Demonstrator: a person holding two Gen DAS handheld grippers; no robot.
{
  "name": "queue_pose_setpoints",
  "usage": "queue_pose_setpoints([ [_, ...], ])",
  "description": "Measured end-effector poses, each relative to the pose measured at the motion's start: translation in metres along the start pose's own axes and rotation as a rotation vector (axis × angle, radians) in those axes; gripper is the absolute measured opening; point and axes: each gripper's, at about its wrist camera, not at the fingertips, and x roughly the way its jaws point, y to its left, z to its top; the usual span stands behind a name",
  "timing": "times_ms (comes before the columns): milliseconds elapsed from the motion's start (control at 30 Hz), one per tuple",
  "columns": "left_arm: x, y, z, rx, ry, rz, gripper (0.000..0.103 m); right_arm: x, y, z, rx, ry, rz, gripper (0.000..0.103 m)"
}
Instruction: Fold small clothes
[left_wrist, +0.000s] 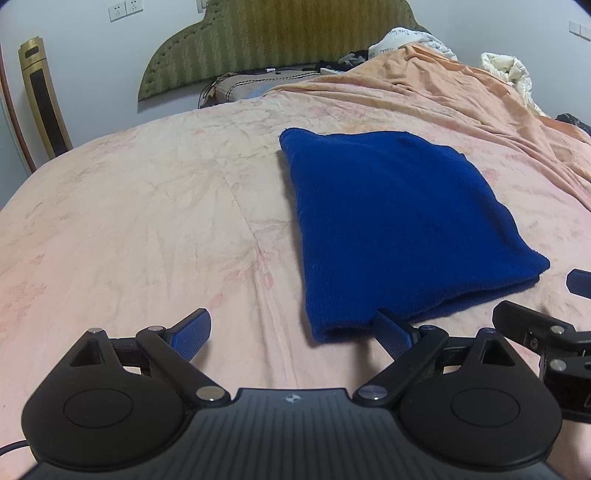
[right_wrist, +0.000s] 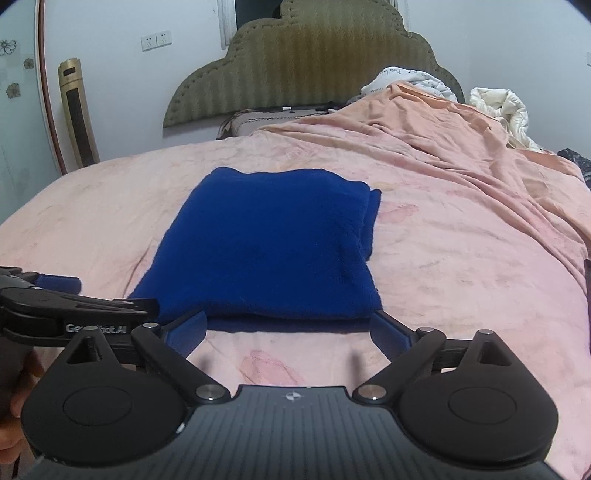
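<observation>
On the pink bedspread (left_wrist: 147, 206) my left tongs (left_wrist: 291, 334) hang released, holding nothing, just at the near left corner of the blue garment (left_wrist: 399, 218). It lies flat as a neat folded rectangle. My right tongs (right_wrist: 290, 330) gape empty at its near edge. I judge the folding about finished.

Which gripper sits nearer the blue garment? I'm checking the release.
Right. The right gripper straddles the blue garment front edge; the left gripper sits off its near-left corner.
</observation>
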Motion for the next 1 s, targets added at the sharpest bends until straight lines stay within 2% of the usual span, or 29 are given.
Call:
queue_pose_setpoints([
  [433, -0.006, 0.010, -0.005, -0.032, -0.002, 0.022, 0.096, 0.002, -0.005, -0.011, 0.003, 0.031, -0.038, 0.099],
  [733, -0.003, 0.010, 0.004, 0.002, -0.020, 0.020, 0.096, 0.004, -0.010, -0.012, 0.009, 0.037, -0.037, 0.099],
  [867, 0.011, 0.024, 0.030, -0.025, -0.038, -0.031, 0.096, 0.008, -0.026, 0.002, 0.027, 0.006, -0.028, 0.101],
  [933, 0.024, 0.032, 0.043, -0.048, -0.027, -0.074, 0.096, 0.017, -0.044, 0.013, 0.079, -0.013, 0.003, 0.101],
  [1000, 0.040, 0.042, 0.057, -0.084, -0.007, -0.144, 0.096, 0.035, -0.066, 0.024, 0.157, 0.008, 0.057, 0.101],
])
